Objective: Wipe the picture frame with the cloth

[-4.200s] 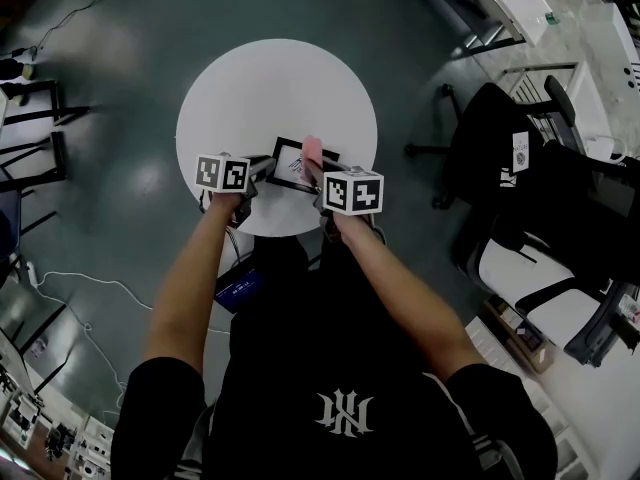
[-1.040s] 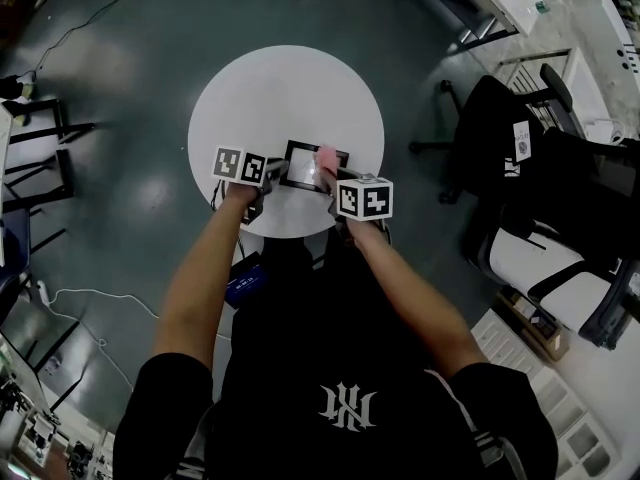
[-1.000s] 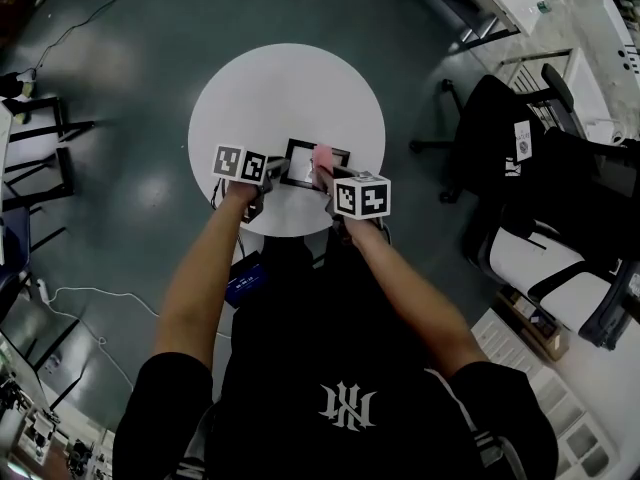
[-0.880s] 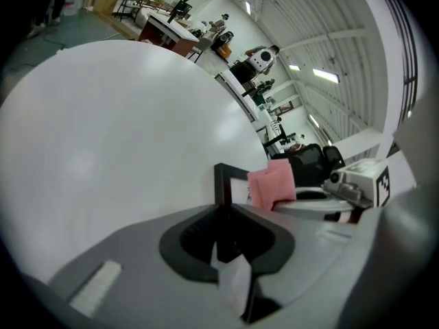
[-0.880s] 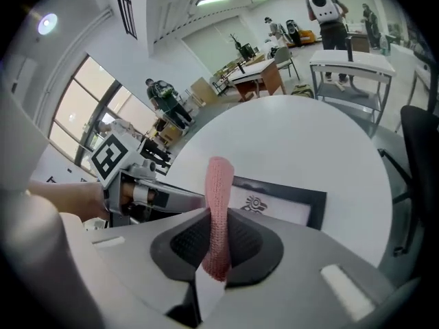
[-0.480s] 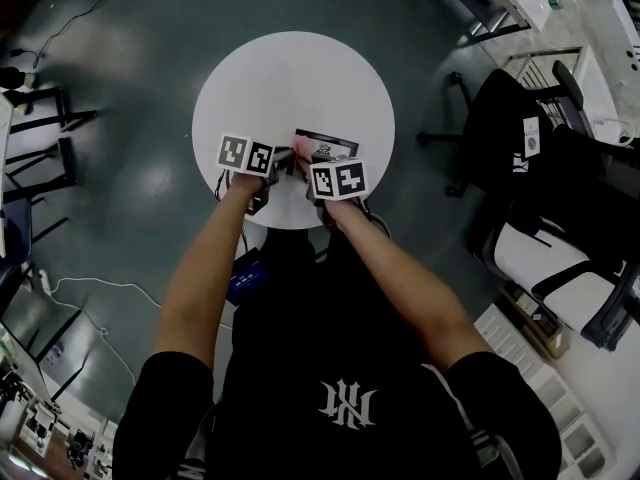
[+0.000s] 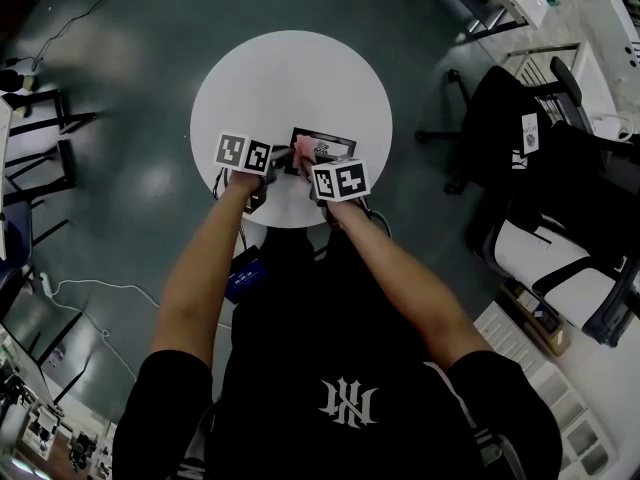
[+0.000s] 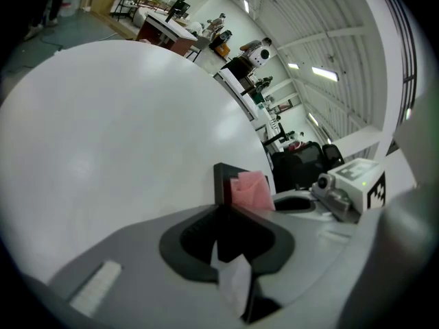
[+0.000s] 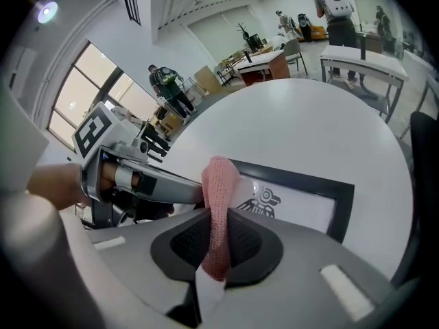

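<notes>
The frame is on the round white table, on the side near the person, at about 5 o'clock from the table's middle. Its long side runs from 9 o'clock to 3 o'clock in the head view. I cannot tell if it lies flat or is lifted a little.

The left gripper is pressed together on the frame's 9 o'clock end and holds it steady. The right gripper pinches the pink cloth, which sticks up out of its jaws. From this gripper the picture is straight ahead, at 12 to 1 o'clock.

The cloth is at the 9 o'clock end of the frame, just beside the left gripper. The two grippers are very close there. So I think the next wipe should go toward 3 o'clock, along the long side, away from the left gripper. That way is open, with bare table past the frame's far end.

The table's edge at 6 o'clock is near the frame, so a push that way could slide it off. At 12 o'clock there is lots of room.
</notes>
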